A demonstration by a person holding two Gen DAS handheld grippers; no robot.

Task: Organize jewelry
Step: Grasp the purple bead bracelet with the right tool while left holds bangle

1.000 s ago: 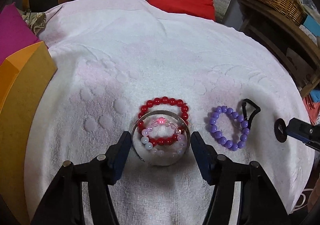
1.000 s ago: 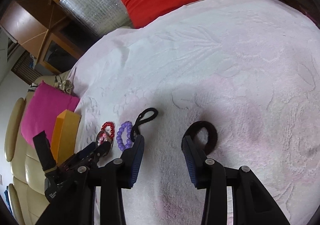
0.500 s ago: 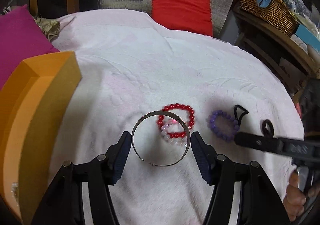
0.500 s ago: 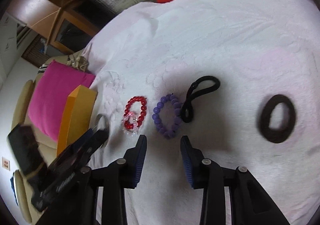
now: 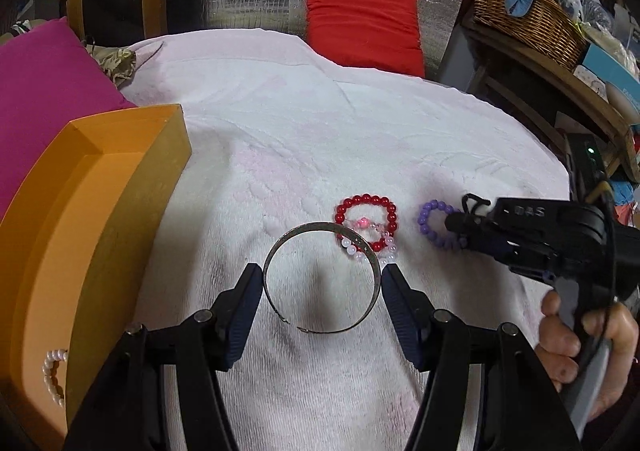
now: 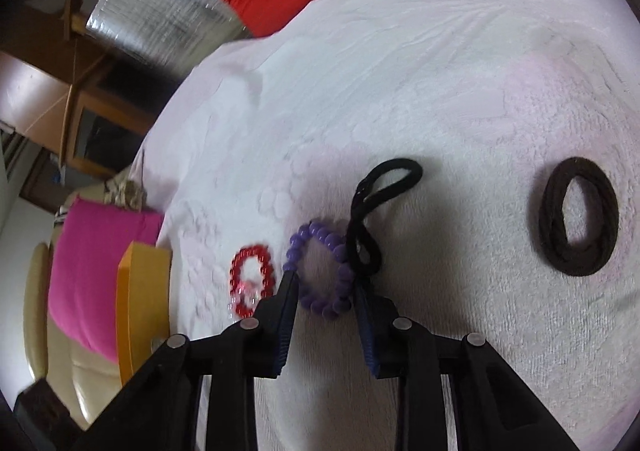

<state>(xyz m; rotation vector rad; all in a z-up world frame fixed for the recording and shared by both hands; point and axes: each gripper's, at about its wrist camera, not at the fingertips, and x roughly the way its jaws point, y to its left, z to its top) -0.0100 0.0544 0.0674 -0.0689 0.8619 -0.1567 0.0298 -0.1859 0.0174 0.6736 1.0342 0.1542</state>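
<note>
Thin silver metal bangle (image 5: 322, 277): light, stiff, slippery; your left gripper (image 5: 322, 281) clamps its sides while your right gripper (image 6: 324, 287), jaws just closing, straddles the loose purple bead bracelet (image 6: 320, 271).

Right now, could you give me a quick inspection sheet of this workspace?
Surface: pale pink towel, wrinkled.
Job's things: silver bangle in the left gripper; red bead bracelet, purple bead bracelet, thin black hair tie and thick dark hair tie on the towel; pearl strand in the orange box.
Clutter: nothing seen.
Grippers: left shut on the bangle; right gripper straddles the purple bracelet, its jaws have just been closing.
Cables: nothing seen.
Surroundings: red cushion, pink cushion, wicker basket.
</note>
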